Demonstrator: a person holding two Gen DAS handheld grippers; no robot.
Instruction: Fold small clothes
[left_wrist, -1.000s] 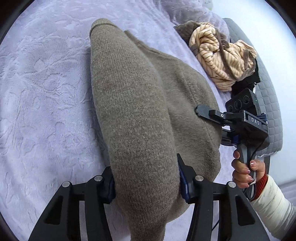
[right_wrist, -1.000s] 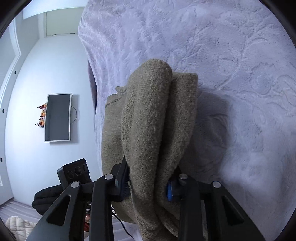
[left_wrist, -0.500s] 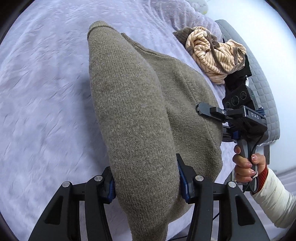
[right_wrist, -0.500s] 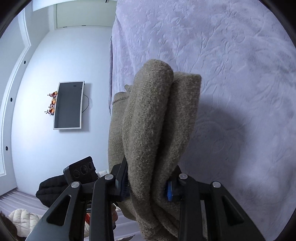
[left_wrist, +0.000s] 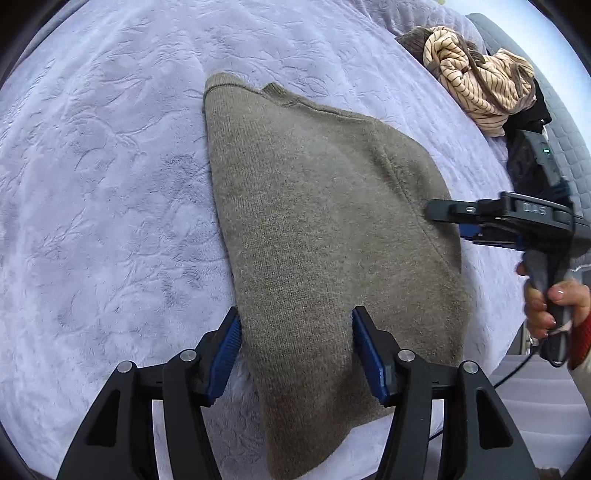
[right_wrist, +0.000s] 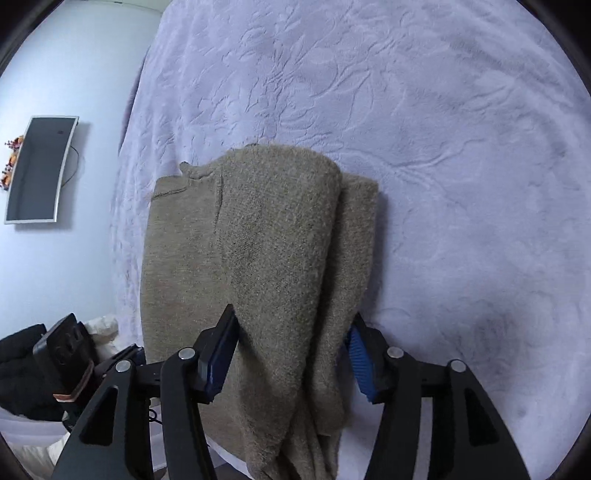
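Note:
An olive-brown knitted sweater (left_wrist: 314, 221), folded lengthwise, lies on the lavender bedspread (left_wrist: 92, 192). My left gripper (left_wrist: 295, 339) straddles its near end; its jaws are opening and the blue pads flank the cloth without squeezing it. The right gripper (left_wrist: 443, 221) comes in from the right side of the sweater, held by a person's hand (left_wrist: 543, 306). In the right wrist view the sweater (right_wrist: 280, 240) shows as thick doubled layers. The right gripper (right_wrist: 288, 350) has those layers between its opening jaws, with a slight gap at the right pad.
A heap of clothes lies at the far right of the bed: a cream striped garment (left_wrist: 476, 81) over a black one (left_wrist: 528, 110). A grey quilted edge (left_wrist: 569, 140) borders the bed there. A wall screen (right_wrist: 40, 170) hangs beyond the bed's left edge.
Both grippers carried the sweater across and set it down on the bed. Their jaws have widened, and the cloth, squeezed before, now lies spread and flat.

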